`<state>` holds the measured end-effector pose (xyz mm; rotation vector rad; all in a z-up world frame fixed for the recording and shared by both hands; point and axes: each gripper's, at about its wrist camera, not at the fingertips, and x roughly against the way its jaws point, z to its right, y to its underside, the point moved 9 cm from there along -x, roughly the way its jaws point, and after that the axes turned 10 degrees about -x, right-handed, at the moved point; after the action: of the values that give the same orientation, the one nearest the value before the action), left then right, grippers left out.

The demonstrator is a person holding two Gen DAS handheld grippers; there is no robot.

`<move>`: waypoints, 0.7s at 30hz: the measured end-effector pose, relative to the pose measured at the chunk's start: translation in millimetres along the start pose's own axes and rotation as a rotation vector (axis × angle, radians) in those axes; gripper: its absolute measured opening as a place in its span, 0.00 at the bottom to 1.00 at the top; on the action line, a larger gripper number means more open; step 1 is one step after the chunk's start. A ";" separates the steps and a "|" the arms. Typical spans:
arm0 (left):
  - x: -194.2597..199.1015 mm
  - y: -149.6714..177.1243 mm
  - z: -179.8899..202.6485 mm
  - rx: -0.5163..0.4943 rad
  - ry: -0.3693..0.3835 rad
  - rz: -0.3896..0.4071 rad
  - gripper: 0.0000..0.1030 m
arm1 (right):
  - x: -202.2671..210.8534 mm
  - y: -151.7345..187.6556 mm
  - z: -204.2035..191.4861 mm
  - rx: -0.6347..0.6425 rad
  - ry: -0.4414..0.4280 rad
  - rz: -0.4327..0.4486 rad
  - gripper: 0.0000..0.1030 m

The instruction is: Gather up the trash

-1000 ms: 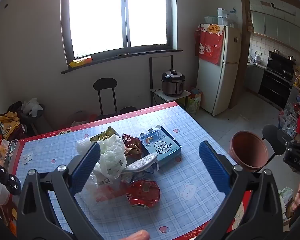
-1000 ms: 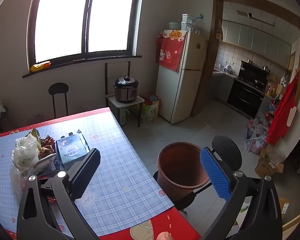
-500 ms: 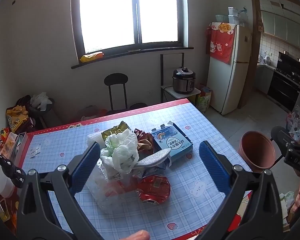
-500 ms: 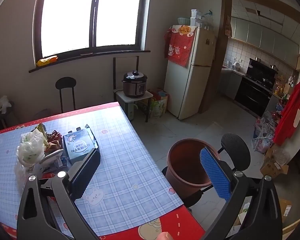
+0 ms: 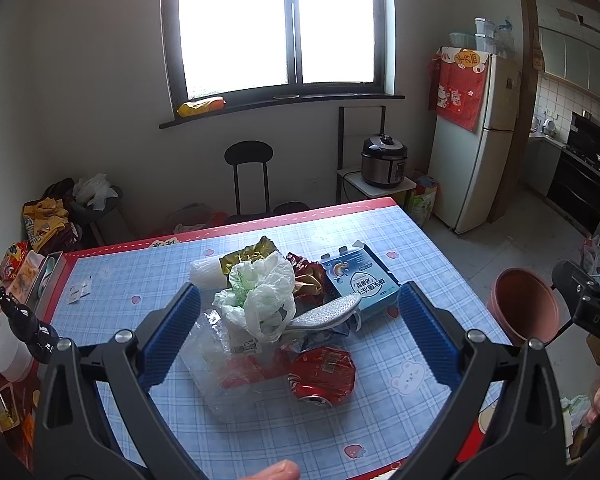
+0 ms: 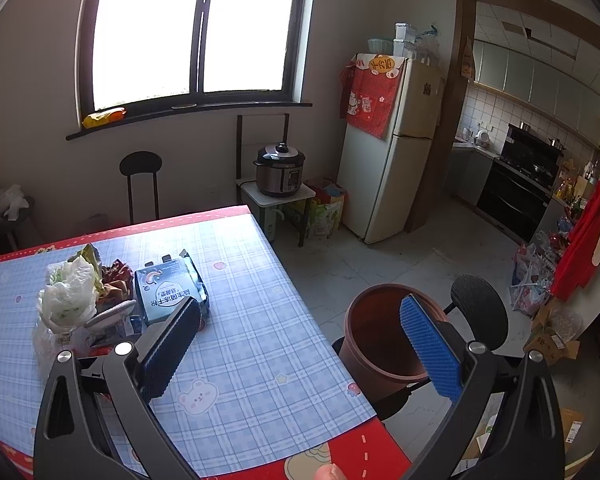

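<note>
A heap of trash lies mid-table: a white plastic bag [image 5: 262, 294], a crushed red can [image 5: 323, 374], a blue carton [image 5: 358, 282], a silver wrapper [image 5: 328, 314], clear plastic [image 5: 216, 364] and brown and gold wrappers [image 5: 306, 278]. My left gripper [image 5: 298, 334] hangs open above the heap, holding nothing. A brown bin [image 6: 384, 338] stands on a chair off the table's right edge. My right gripper [image 6: 300, 342] is open and empty over that edge, between the blue carton [image 6: 166, 290] and the bin. The bin [image 5: 526, 306] also shows in the left wrist view.
The table [image 5: 416, 240] has a blue checked cloth with a red border. Snack packets and a white container [image 5: 4, 344] crowd its left edge. A black stool [image 5: 249, 176], a pressure cooker [image 6: 280, 170] on a side stand, and a fridge [image 6: 388, 152] stand beyond.
Both grippers have drawn back and up a little, so the heap and bin sit lower and farther in view. Neither gripper has changed its opening.
</note>
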<state>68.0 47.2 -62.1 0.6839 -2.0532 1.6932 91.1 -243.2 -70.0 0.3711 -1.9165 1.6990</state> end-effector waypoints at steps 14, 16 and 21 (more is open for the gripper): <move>-3.1 -1.0 -2.4 0.005 0.000 -0.002 0.95 | -0.5 -2.7 -3.1 0.009 0.003 0.001 0.95; -2.8 -1.1 -2.6 0.005 0.001 -0.001 0.95 | -0.5 -3.1 -2.9 0.009 0.004 0.001 0.95; -2.3 -0.7 -1.9 0.005 0.001 0.000 0.95 | 0.1 -3.4 -1.7 0.008 0.004 0.002 0.95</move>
<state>70.2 49.3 -62.5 0.6848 -2.0491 1.6987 93.2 -242.1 -67.0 0.3691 -1.9085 1.7080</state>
